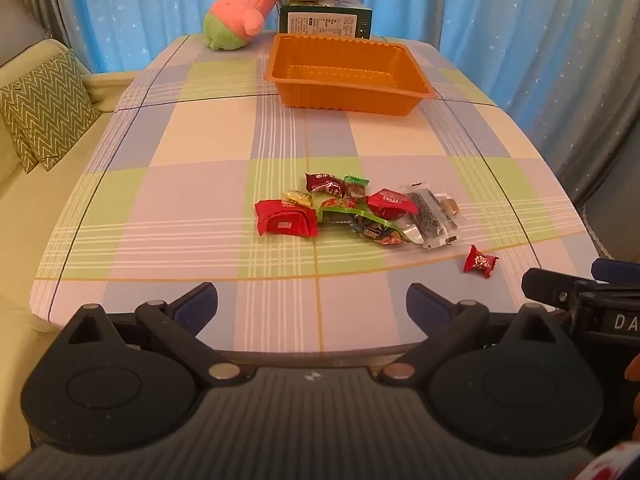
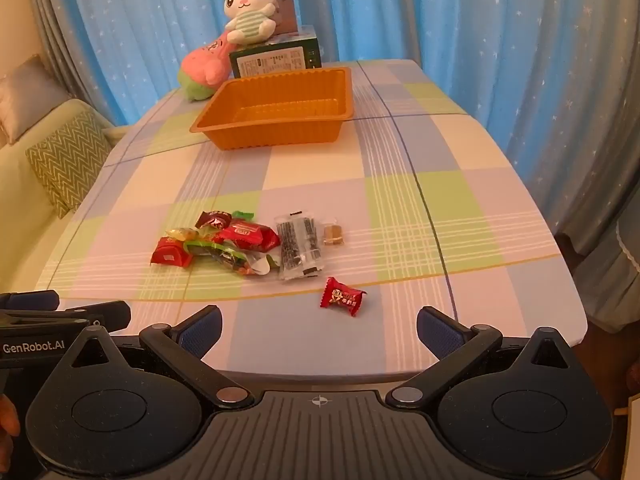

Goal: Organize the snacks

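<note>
While both tools hang over the near table edge, the left gripper (image 1: 312,304) and right gripper (image 2: 319,330) stand wide apart, nothing between the fingers. One red candy (image 2: 341,296) lies alone just beyond. Farther on, the snack pile (image 1: 356,214) overlaps (wrappers partly hidden, print unreadable). The orange tray (image 1: 348,98) sits beyond, before a green box (image 1: 324,22) and plush toys, one cropped.

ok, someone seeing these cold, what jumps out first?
Probably the orange tray, empty at the far end of the checked table, with a pink plush and a white bunny plush behind it. Next the heap of wrapped snacks mid-table, one red candy lying apart, nearest the open right gripper.
</note>
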Tool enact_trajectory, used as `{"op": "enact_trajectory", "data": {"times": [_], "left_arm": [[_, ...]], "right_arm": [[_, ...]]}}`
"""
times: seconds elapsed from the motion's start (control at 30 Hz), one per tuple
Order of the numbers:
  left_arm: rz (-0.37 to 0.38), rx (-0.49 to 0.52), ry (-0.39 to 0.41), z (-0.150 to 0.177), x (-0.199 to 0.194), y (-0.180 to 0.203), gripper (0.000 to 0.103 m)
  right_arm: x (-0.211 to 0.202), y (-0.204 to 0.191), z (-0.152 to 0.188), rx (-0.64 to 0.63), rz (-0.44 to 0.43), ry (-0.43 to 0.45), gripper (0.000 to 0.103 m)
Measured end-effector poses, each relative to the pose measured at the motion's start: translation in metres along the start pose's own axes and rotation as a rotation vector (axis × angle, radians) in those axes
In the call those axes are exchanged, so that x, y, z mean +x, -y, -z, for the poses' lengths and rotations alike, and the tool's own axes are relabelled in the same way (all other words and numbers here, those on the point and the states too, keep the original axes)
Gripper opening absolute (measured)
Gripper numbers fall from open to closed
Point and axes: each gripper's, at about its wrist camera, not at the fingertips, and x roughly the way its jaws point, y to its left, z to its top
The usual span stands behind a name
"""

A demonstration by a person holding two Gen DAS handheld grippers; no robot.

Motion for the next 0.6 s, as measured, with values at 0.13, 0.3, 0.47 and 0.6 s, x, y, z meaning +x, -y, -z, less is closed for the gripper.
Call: {"op": "enact_trajectory", "data": {"times": [0.13, 0.3, 0.47, 0.6], "left_arm": [[-0.001, -0.007, -0.012, 0.0016, 0.0002, -0.0019, 0.1], [0.007, -0.012, -0.011, -0.0019, -0.0001, -0.0035, 0.1], [0.005, -0.01, -0.005, -0.0007, -0.0013, -0.0002, 0.1], [0.011, -0.007, -0.002, -0.0009, -0.0034, 0.0013, 0.1]], "right_arm": [[0.001, 0.0004, -0.0003, 0.0, -0.004, -0.007, 0.103], [-0.002, 0.0006, -0.0015, 0.002, -0.004, 0.002, 0.103], [-0.0019, -0.0013, -0.0015, -0.002, 0.004, 0.002, 0.103], [-0.0032, -0.0002, -0.0016, -0.002, 0.002, 0.005, 0.103]]}}
